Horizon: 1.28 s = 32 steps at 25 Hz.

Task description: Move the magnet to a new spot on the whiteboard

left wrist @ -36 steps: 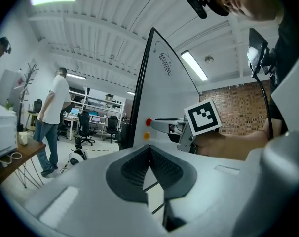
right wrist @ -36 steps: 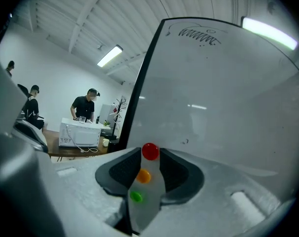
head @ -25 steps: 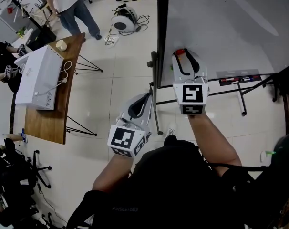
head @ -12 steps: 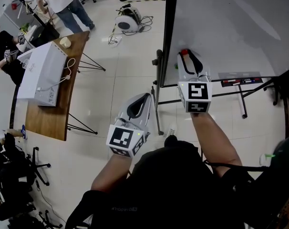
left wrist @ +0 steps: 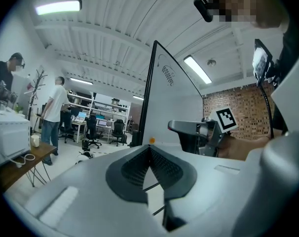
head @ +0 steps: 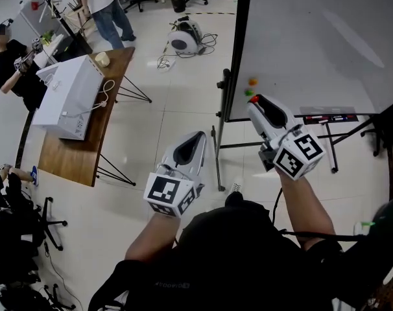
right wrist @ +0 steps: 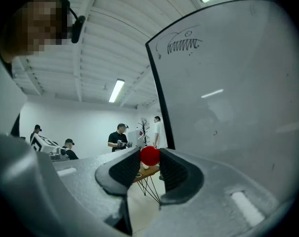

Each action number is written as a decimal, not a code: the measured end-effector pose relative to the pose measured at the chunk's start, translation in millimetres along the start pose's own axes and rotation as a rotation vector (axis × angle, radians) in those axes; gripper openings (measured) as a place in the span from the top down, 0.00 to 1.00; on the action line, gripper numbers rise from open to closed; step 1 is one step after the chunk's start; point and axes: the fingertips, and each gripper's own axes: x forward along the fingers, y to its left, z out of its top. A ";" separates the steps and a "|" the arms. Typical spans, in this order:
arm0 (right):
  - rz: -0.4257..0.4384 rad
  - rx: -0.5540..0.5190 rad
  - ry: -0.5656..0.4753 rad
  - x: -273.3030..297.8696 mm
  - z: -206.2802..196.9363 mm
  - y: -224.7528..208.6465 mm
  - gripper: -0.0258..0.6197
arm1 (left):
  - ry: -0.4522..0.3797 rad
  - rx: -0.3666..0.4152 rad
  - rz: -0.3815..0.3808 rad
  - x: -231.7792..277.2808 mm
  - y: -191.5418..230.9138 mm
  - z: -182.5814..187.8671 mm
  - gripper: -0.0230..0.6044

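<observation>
A small round red magnet [head: 253, 99] [right wrist: 150, 156] sits between the tips of my right gripper [head: 255, 100] [right wrist: 150, 155], whose pads are shut on it. The gripper holds it just off the lower left corner of the whiteboard [head: 313, 37] [right wrist: 228, 98]. An orange magnet [head: 253, 81] and a green magnet [head: 248, 92] stick to the board close above the red one. My left gripper [head: 200, 135] [left wrist: 149, 147] hangs lower and to the left, away from the board, jaws shut with nothing in them.
A marker tray [head: 329, 118] runs under the board, and the board's stand legs [head: 218, 154] reach onto the floor. A wooden desk [head: 73, 154] with a white box [head: 70, 99] stands at left, with people beyond. A cable reel [head: 183, 41] lies on the floor.
My right gripper has drawn back from the board's lower left corner with the red magnet, moving right and down. The orange and green magnets now show. The left gripper has barely moved.
</observation>
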 end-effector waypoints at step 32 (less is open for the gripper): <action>-0.054 -0.082 0.077 -111.9 -35.9 82.7 0.79 | -0.005 0.044 -0.058 -58.7 -50.1 -5.2 0.94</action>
